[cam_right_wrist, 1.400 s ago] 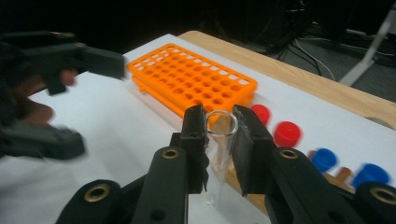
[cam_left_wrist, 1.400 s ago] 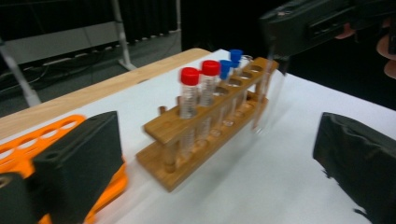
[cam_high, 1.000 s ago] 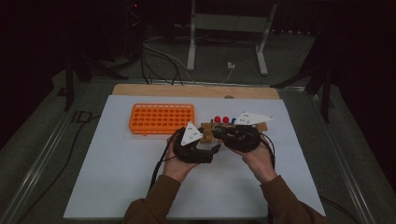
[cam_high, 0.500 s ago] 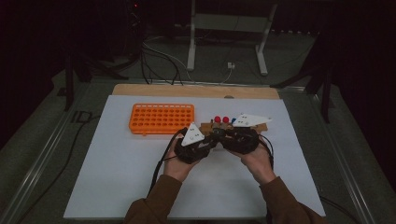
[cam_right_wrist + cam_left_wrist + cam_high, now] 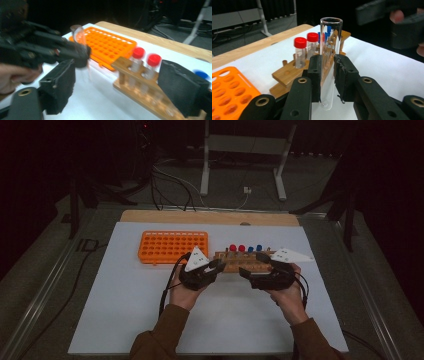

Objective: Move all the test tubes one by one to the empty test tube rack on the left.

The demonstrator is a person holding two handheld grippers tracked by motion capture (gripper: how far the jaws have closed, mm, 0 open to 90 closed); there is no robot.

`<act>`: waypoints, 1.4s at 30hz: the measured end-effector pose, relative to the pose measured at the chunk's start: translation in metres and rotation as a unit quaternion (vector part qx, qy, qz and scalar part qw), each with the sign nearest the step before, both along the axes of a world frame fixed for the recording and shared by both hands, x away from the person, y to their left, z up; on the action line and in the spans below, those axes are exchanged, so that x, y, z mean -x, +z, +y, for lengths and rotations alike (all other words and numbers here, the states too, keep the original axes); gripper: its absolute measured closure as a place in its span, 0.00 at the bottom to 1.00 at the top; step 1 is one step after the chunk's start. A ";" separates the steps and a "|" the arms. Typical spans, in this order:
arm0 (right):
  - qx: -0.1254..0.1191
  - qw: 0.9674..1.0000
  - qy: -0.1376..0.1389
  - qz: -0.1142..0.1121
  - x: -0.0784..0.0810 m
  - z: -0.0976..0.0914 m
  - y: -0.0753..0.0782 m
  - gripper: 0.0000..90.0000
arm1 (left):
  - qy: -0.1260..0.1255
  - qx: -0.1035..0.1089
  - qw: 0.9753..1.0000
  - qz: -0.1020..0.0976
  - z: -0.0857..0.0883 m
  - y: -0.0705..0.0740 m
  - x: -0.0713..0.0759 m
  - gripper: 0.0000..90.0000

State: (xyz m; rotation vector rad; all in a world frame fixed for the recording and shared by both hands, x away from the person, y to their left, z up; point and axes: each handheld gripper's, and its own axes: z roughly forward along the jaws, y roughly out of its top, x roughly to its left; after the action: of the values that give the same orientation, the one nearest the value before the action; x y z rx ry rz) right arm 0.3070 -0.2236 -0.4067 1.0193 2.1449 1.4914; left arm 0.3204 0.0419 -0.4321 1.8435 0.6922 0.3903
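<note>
Your left tongs (image 5: 327, 75) clamped an uncapped glass test tube (image 5: 329, 57) upright, mouth up, just before the wooden rack (image 5: 294, 75). Your right tongs (image 5: 125, 87), nearby, had just been opening, nothing between them. The orange rack (image 5: 172, 246) lay leftward on the counter (image 5: 125, 320).

text: faint white print on glass tube (image 5: 329, 50) | unreadable

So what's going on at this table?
A person works with two hand-held grippers. The left gripper is shut on an empty glass tube, held upright beside a wooden rack of red- and blue-capped tubes. The right gripper has just opened, with nothing between its jaws. An orange rack sits nearby.
</note>
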 end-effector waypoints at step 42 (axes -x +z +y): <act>-0.036 0.996 -0.081 -0.031 0.022 -0.053 -0.036 0.01 | 0.131 0.026 0.990 -0.036 0.037 -0.006 -0.054 0.84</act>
State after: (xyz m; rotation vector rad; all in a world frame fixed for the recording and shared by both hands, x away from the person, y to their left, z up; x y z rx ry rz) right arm 0.2851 -0.2762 -0.4428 1.1290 1.9288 1.5124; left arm 0.3739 0.0785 -0.4383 1.6845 0.8886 0.6019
